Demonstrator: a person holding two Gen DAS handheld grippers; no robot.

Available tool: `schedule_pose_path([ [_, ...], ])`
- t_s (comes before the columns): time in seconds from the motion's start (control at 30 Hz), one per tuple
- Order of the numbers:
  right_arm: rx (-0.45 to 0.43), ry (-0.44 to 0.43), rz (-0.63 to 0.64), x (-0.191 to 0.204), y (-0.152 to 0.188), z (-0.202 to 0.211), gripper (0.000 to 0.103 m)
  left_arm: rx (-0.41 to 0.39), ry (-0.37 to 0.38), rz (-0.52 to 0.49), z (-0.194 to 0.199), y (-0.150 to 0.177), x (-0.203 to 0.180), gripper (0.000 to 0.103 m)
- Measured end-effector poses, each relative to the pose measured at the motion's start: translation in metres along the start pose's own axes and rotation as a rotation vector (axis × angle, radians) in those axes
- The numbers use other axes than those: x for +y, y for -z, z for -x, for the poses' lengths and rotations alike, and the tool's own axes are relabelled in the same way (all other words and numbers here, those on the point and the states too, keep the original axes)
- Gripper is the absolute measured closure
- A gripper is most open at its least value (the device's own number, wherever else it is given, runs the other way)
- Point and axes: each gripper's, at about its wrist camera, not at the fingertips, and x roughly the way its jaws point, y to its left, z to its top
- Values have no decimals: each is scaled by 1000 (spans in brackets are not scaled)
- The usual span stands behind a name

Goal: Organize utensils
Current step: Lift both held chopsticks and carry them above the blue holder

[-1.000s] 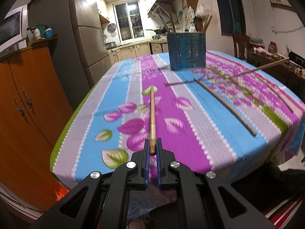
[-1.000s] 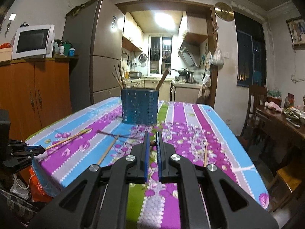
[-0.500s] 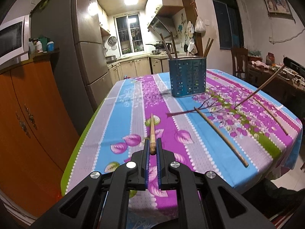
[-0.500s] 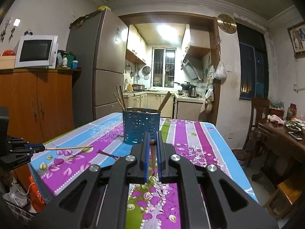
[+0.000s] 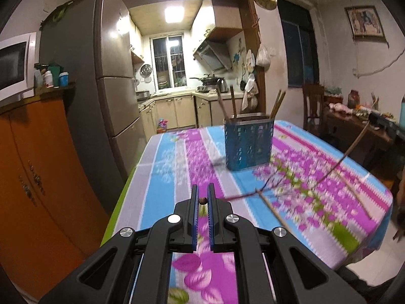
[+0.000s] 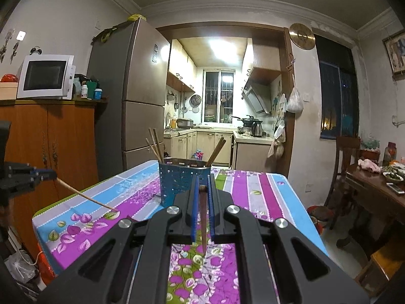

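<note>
A: Kitchen cabinets and a lit window show through the doorway at twelve o'clock in the left wrist view, with a grey refrigerator (image 5: pixel 111 96) at ten o'clock. What's on the table?

B: A striped floral tablecloth (image 5: pixel 177 167) covers it. A blue perforated utensil holder (image 5: pixel 248 144) stands at one o'clock with several chopsticks upright in it. Loose chopsticks (image 5: pixel 274 211) lie on the cloth at three o'clock, blurred.

A: And the left gripper (image 5: pixel 202 200)?

B: Its jaws are clamped on a wooden chopstick (image 5: pixel 202 200); only the butt end shows between them.

A: Right wrist view?

B: Same kitchen at twelve o'clock, a microwave (image 6: pixel 45 76) on an orange cabinet (image 6: pixel 50 147) at nine o'clock. The utensil holder (image 6: pixel 177 179) sits just past the fingertips. The right gripper (image 6: pixel 202 190) pinches a dark chopstick (image 6: pixel 203 217), tip hanging down toward the cloth.

A: Anything else?

B: At nine o'clock the left gripper (image 6: pixel 44 174) holds its pale chopstick (image 6: pixel 86 197) slanted, far tip down at the cloth.
</note>
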Motion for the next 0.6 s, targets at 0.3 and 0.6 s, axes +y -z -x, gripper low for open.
schedule_pose_path([
  [0.3, -4, -44, -4, -4, -31, -26, 98, -21, 80, 62, -18, -54, 20, 95],
  [0.6, 19, -117, -34, -7, -69, -48, 98, -53, 157, 79, -19, -90, 16, 95],
])
